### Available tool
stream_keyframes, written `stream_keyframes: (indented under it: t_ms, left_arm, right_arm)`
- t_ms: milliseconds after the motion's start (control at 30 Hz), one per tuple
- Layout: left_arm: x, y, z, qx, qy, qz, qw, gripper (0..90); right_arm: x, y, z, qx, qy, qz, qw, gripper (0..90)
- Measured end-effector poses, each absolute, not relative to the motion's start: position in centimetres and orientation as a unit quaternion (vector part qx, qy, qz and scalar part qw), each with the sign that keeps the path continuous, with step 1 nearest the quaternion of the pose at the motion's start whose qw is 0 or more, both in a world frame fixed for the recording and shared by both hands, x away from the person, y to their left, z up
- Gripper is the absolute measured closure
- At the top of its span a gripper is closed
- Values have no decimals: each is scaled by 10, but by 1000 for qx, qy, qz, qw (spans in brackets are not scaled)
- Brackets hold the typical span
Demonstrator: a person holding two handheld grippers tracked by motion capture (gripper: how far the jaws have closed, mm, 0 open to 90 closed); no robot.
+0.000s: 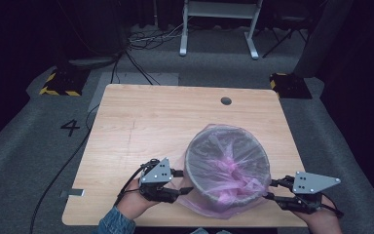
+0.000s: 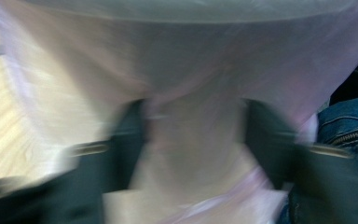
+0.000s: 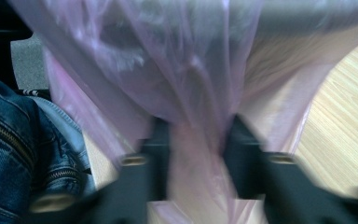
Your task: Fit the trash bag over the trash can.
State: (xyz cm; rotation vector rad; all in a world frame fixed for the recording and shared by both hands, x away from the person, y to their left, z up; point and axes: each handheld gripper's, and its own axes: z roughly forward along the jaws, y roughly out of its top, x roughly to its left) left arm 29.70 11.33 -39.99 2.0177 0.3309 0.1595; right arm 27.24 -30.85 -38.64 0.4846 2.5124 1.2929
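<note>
- Pink plastic bag (image 1: 222, 168) lines a grey bin (image 1: 226, 195) at the worktop's (image 1: 141, 126) near right.
- Left gripper (image 1: 181, 183): bag film gathered between its jaws, seemingly pinched, though blurred.
- Right gripper (image 1: 271, 189): jaws clenched on bag film.

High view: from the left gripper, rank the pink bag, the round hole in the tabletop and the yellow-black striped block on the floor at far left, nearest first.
From the left gripper:
1. Pink bag, lining the bin, right beside the jaws.
2. Round hole, near the table's far edge, right of centre.
3. Striped block, on the floor beyond the table's far left corner.
</note>
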Motion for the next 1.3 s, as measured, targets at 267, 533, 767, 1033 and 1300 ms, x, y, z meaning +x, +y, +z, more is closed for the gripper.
stream_keyframes:
  t_ms: [267, 533, 767, 1033, 1300]
  left_arm:
    - [314, 125, -411, 845, 202, 80, 488, 897]
    - [337, 122, -443, 852, 250, 15, 460, 897]
    - [343, 123, -439, 837, 259, 53, 480, 896]
    - [359, 116, -456, 864, 290, 53, 409, 898]
    - [350, 100, -472, 900, 258, 13, 351, 898]
  right_arm:
    - [292, -312, -388, 200, 865, 439, 141, 899]
    - [337, -309, -431, 252, 860, 436, 78, 899]
    - [356, -319, -448, 297, 868, 390, 80, 900]
    - [352, -319, -450, 296, 870, 389, 69, 888]
    - [357, -314, -454, 306, 882, 352, 65, 900]
